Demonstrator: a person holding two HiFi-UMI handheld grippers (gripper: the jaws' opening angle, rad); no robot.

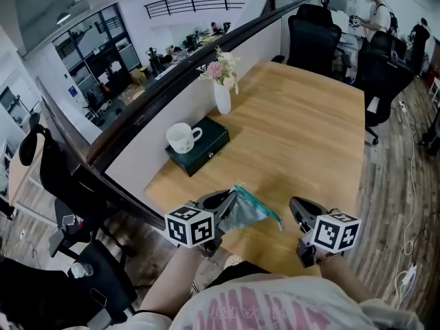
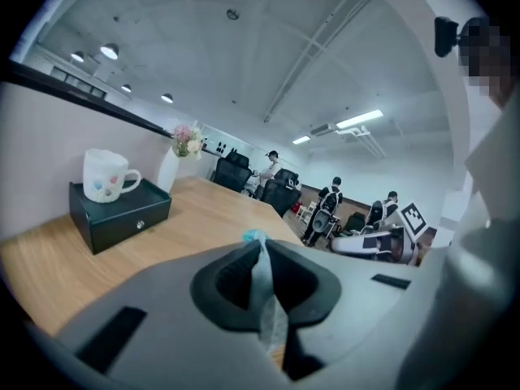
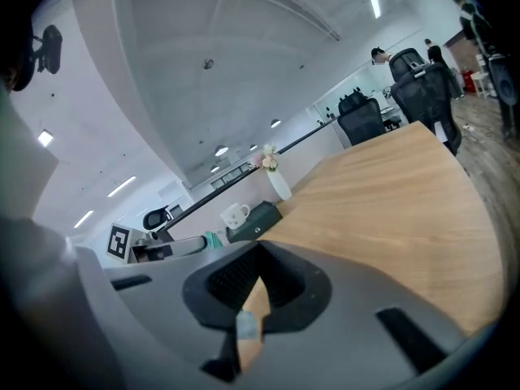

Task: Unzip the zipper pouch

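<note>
Zipper pouch point(image 1: 251, 210), clear film with a teal edge, clamped in the left gripper point(image 1: 224, 202) over the near edge of a light wooden table point(image 1: 309, 115). Right gripper point(image 1: 297, 210) just to its right, jaws pressed together, apart from the pouch's teal corner.

Shown by the head view alone: the pouch's whole crumpled shape, spreading from the left jaws toward the right gripper.

Shown by the left gripper view alone: a thin strip of film nipped edge-on between the closed jaws, with a teal tip poking out beyond them.

Shown by the right gripper view alone: the shut jaws with wooden tabletop beyond, and a small pale fleck at their seam, too small to identify.

Farther back on the table, well apart from the pouch: a white mug point(image 1: 181, 138) standing on a dark green box point(image 1: 208, 145), and just behind them a white vase point(image 1: 222, 97) of flowers.
</note>
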